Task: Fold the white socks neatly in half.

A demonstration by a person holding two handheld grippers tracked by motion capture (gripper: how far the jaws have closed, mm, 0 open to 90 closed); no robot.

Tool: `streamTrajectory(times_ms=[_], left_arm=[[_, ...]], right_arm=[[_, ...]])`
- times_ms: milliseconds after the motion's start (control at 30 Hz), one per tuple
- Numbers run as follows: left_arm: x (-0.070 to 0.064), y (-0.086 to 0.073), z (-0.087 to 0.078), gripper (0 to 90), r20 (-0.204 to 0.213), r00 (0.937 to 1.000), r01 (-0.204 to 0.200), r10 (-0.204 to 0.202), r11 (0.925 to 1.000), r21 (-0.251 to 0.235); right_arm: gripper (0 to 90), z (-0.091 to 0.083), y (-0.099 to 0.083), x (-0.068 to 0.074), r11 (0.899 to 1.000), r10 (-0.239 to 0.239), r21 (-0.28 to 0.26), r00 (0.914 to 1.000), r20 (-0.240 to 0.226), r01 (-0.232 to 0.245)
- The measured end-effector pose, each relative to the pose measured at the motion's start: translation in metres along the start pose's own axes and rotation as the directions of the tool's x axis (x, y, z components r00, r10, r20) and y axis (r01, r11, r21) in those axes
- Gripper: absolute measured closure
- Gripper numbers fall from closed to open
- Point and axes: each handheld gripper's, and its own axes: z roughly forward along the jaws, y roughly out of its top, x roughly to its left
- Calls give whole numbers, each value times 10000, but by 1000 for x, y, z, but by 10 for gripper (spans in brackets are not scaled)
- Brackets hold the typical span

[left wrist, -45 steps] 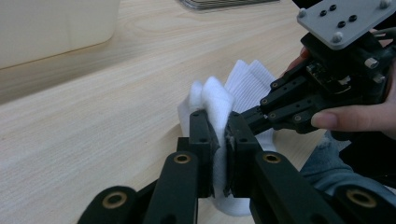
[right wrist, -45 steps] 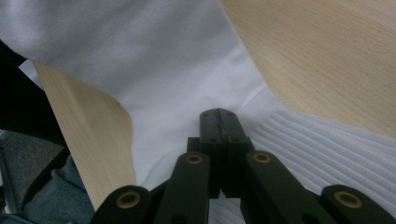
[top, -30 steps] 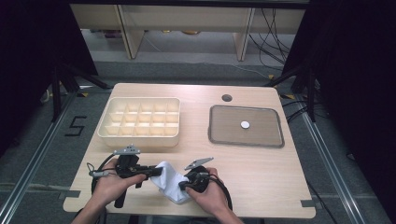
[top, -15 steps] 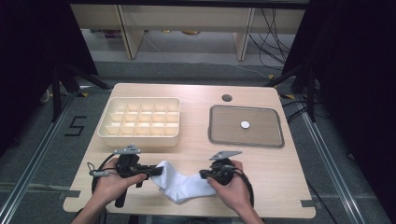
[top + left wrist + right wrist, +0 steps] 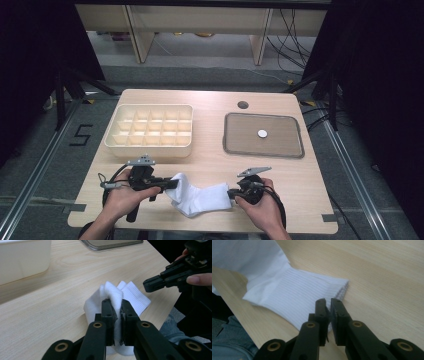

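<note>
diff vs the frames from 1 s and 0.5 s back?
The right gripper moved out to the person's right, away from the left gripper, drawing the white sock from a bunch into a flat stretch on the table. The left one stays clamped on the sock's other end. Its own view shows the right's jaws nearly closed at the ribbed cuff. Divided box and tray unchanged.

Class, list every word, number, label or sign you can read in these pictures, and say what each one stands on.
"5" – in black marks on the floor, left of the table.
No writing can be read on the compartment box, the tray, the sock or the grippers.
</note>
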Motion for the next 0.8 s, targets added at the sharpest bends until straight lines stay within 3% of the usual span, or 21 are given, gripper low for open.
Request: streamTrajectory(times_ms=[67,100,333,433,533,667,700,800], left_arm=[[0,0,0,831,61,10000,-37,37,10000,11],[0,0,0,831,70,10000,-39,39,10000,17],[1,1,2,831,128,9999,-40,40,10000,22],[1,2,2,831,83,9999,-74,74,10000,37],[1,3,5,831,91,9999,-45,45,10000,2],[1,5,8,832,-16,10000,-84,84,9999,94],[1,6,9,832,17,9999,-104,104,9999,99],[0,8,11,833,15,9999,-127,127,9999,117]], right_arm=[[821,3,0,-1,10000,-1,39,10000,-19,1],[814,5,1,0,9991,368,193,9993,-12,-368],[795,10,5,-4,9937,1017,476,9948,50,-1019],[813,12,4,-6,9956,842,424,9964,-71,-838],[853,14,5,-5,9924,1170,386,9931,22,-1170],[867,16,5,-4,9925,1206,179,9927,66,-1207],[870,15,6,-4,9900,1320,493,9912,41,-1321],[889,15,8,-1,9890,1436,343,9896,114,-1439]])
